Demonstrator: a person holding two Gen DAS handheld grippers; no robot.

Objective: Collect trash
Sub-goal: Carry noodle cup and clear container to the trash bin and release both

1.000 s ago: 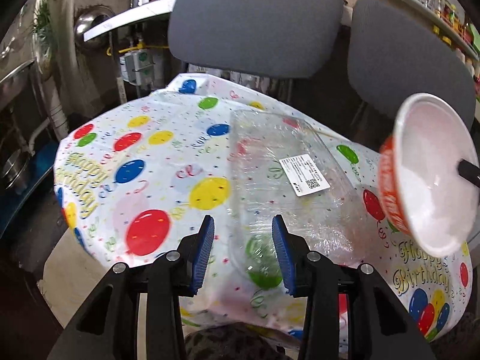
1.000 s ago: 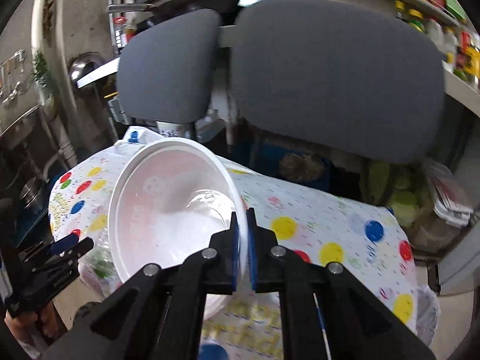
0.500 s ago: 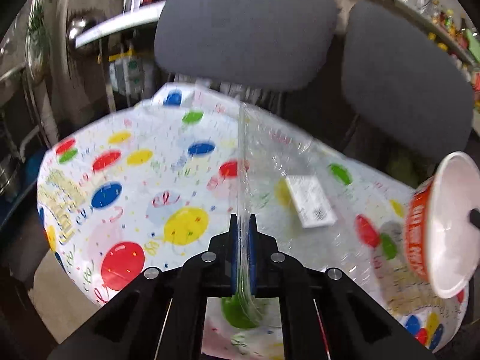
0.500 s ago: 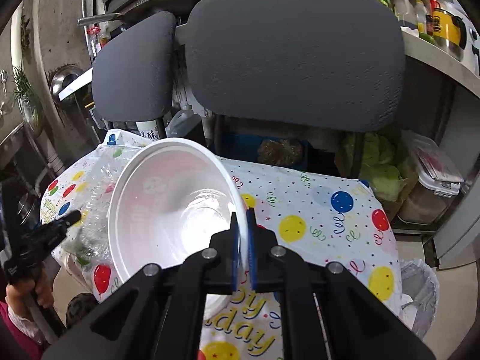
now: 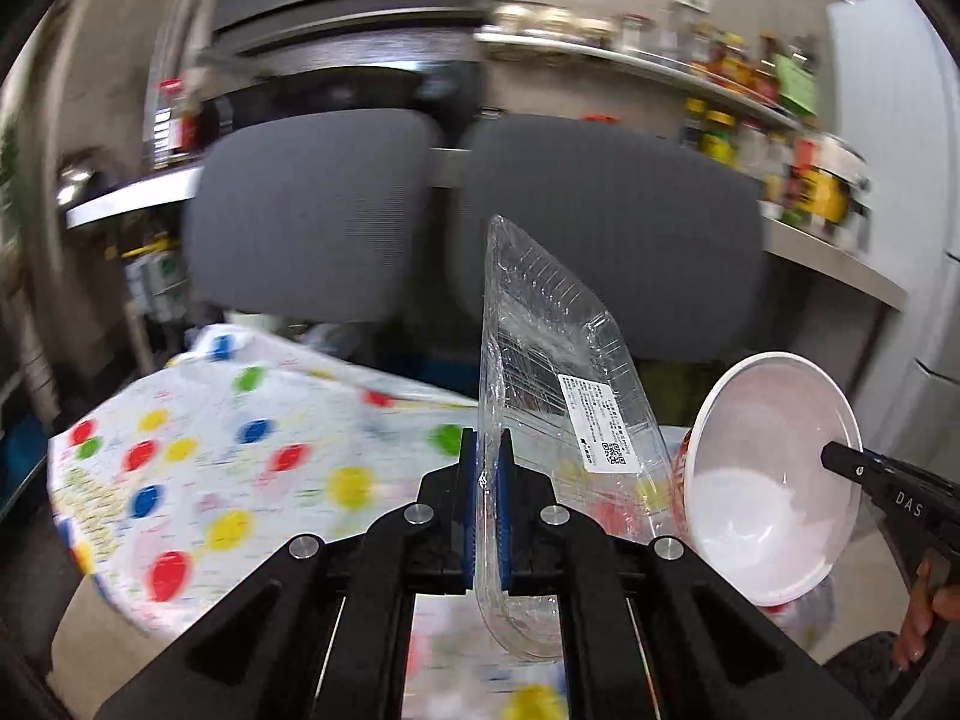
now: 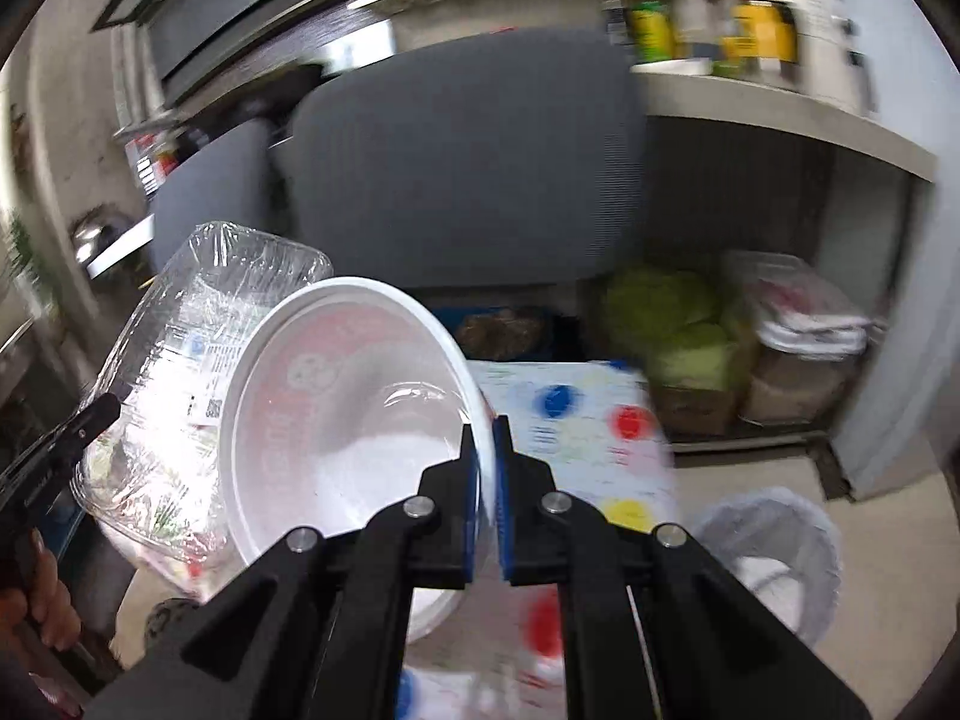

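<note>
Above the desk: both pieces of trash hang in the air, with the party-print desk (image 5: 240, 450) as your landmark.
Left tongs: your left tongs (image 5: 487, 501) are pressed together on the rim of the clear plastic tray (image 5: 552, 384), pinching it edge-on.
Clear plastic tray: it stands nearly upright above the near edge of the desk, its white label (image 5: 594, 423) with a QR code facing right; in the right wrist view the same tray (image 6: 180, 360) sits just left of and partly behind the bowl.
Right tongs: your right tongs (image 6: 487, 501) are pinching the rim of the white bowl (image 6: 354, 426), the blue pads (image 6: 471, 516) closed on either side of the wall.
White bowl: it is tilted on its side, mouth open toward the cameras, held above the desk's near right corner; in the left wrist view the bowl (image 5: 774, 474) shows an orange-red outer band and sits just right of the tray.
Trash bin: a bin with a pale liner (image 6: 774, 546) stands on the floor to the right of the desk.
Chairs: two grey chair backs (image 5: 312, 216) rise behind the desk's far edge.
Shelf: bottles and jars (image 6: 690, 18) line a shelf above and behind the chairs, blurred.
Under the shelf: green cabbages (image 6: 672, 318) and bagged goods lie on the floor beyond the desk.
</note>
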